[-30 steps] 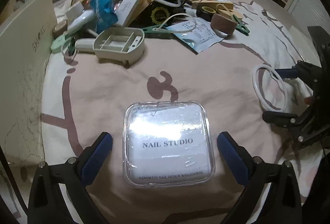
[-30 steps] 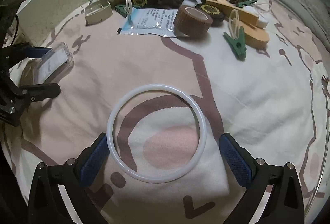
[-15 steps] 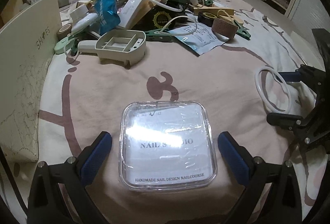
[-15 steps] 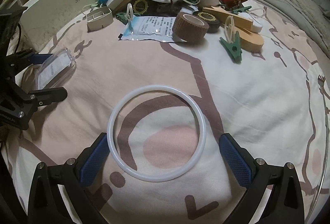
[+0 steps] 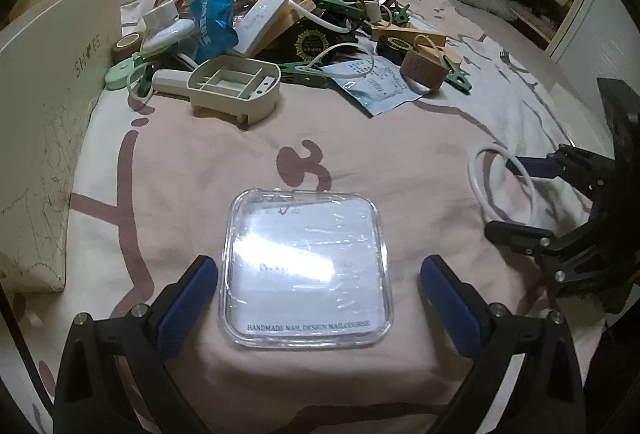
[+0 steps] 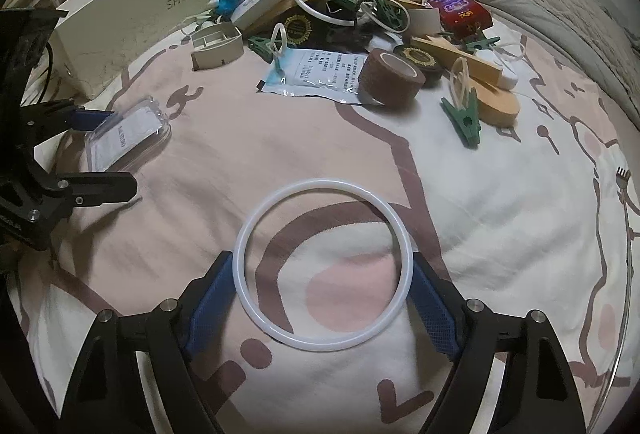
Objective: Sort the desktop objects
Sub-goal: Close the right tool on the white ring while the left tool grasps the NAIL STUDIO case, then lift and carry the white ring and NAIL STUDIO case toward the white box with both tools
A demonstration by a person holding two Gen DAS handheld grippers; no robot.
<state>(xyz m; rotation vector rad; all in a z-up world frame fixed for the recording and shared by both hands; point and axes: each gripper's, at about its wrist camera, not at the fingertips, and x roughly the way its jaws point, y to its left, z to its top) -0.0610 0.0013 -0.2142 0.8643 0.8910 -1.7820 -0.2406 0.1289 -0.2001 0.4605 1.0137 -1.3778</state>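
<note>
A clear square nail-studio case [image 5: 305, 268] lies on the patterned bedsheet between the blue pads of my left gripper [image 5: 318, 286], which is open with a gap on each side. The case also shows in the right wrist view [image 6: 127, 134]. A white ring [image 6: 322, 265] lies flat between the pads of my right gripper [image 6: 322, 298], whose pads touch its two sides. The ring also shows in the left wrist view [image 5: 502, 182].
A heap of small objects lies at the far side: a beige plastic holder [image 5: 234, 84], a brown tape roll [image 6: 390, 77], green clips [image 6: 464, 116], a foil sachet [image 6: 316, 72], a red box [image 6: 460, 10]. A white shoe box [image 6: 132, 30] stands at the left.
My right gripper's pads have closed in from a wide gap onto the sides of the white ring. The left gripper stays open around the case, and its view has tilted up slightly.
</note>
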